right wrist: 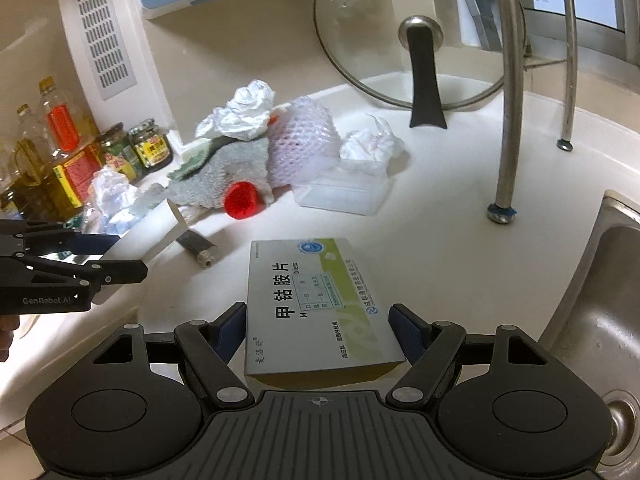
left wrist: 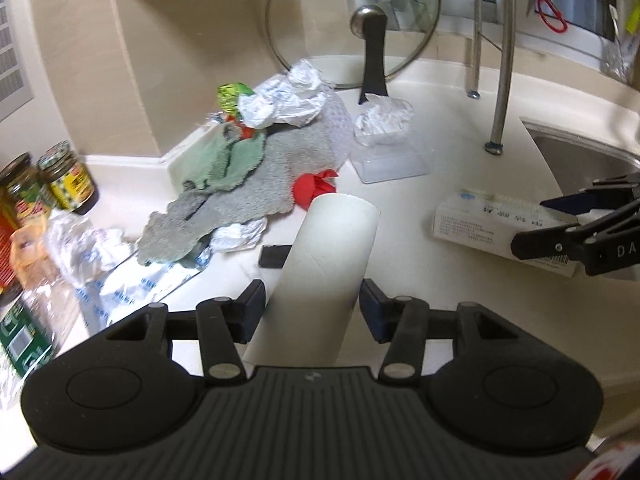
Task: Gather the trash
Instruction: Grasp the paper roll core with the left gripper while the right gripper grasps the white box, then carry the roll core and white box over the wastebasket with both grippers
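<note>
Currently, two hand-held grippers are seen over a cream kitchen counter (right wrist: 440, 240) littered with rubbish. The left gripper (left wrist: 312, 308) is closed on a cardboard tube (left wrist: 324, 264); the tube is clamped between the blue pads, about halfway open, and sticks out forward and upward. The right gripper (right wrist: 318, 330) is set wide, and a medicine box (right wrist: 316, 304) printed in white and green is gripped across its width between the two pads, its front end jutting out over the counter.

Behind the tube, a heap of cloths is seen: a grey towel (left wrist: 256, 196) with a green cloth (left wrist: 232, 160) lying on top of it. Crumpled white paper (left wrist: 288, 100) is piled on the far end of the heap, beside a white foam net sleeve (right wrist: 304, 140). A red cap (right wrist: 241, 201) lies at the towel's near edge. A clear plastic tray (right wrist: 344, 194) is set just right of the heap, with another wad of crumpled paper (right wrist: 372, 144) behind it. A small dark flat object (left wrist: 274, 256) lies on the counter near the tube.

A glass pot lid (right wrist: 412, 40) with a black handle is propped against the back wall. Jars (right wrist: 150, 146) and oil bottles (right wrist: 60, 148) are ranged along the left. A steel sink (right wrist: 600, 300) is seen at the right edge.
</note>
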The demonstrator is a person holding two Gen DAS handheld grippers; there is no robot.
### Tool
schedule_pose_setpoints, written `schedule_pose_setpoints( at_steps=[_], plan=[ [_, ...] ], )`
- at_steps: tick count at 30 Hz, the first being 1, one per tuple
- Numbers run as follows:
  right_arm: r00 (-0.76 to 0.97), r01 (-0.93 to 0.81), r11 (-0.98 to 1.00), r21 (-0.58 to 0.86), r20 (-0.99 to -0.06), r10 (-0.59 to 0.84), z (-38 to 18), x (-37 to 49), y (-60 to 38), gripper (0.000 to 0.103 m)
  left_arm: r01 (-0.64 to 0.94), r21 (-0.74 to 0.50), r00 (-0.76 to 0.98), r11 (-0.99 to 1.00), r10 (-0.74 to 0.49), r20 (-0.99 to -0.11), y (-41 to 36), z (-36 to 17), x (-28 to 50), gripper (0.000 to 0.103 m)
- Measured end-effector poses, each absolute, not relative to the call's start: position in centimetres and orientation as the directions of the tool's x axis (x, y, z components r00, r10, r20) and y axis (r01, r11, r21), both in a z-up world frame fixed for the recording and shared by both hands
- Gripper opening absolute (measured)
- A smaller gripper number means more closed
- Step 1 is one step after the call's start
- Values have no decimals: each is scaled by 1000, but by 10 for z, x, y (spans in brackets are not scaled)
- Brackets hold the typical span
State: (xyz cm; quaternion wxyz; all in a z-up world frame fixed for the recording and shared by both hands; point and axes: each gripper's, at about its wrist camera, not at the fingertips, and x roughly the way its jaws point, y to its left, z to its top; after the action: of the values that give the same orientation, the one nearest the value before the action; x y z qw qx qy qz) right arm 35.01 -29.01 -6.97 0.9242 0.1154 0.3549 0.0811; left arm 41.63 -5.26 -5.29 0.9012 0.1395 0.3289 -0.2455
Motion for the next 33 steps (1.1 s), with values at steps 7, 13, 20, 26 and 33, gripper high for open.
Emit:
schedule_pose_setpoints(
  at_steps=[7, 13, 20, 26, 33],
  plan=[
    [740, -124, 952, 279, -613, 276, -60, 343, -283, 75, 462, 59, 692, 885, -318, -649, -37, -40, 390, 49],
    [730, -192, 938, 288, -597, 333, -55, 332, -273, 75, 393, 50, 715, 918, -272, -644, -27, -36, 362, 49],
    [693, -312, 899, 309, -573, 437, -46, 311, -253, 75, 305, 25, 732, 952, -217, -646, -15, -35, 319, 49],
    [628, -417, 847, 329, -569, 531, -47, 288, -230, 75, 226, 5, 738, 974, -168, -654, -6, -39, 279, 49],
    [528, -515, 789, 334, -601, 600, -62, 262, -198, 74, 138, -18, 725, 990, -113, -679, 3, -53, 241, 49]
  ],
)
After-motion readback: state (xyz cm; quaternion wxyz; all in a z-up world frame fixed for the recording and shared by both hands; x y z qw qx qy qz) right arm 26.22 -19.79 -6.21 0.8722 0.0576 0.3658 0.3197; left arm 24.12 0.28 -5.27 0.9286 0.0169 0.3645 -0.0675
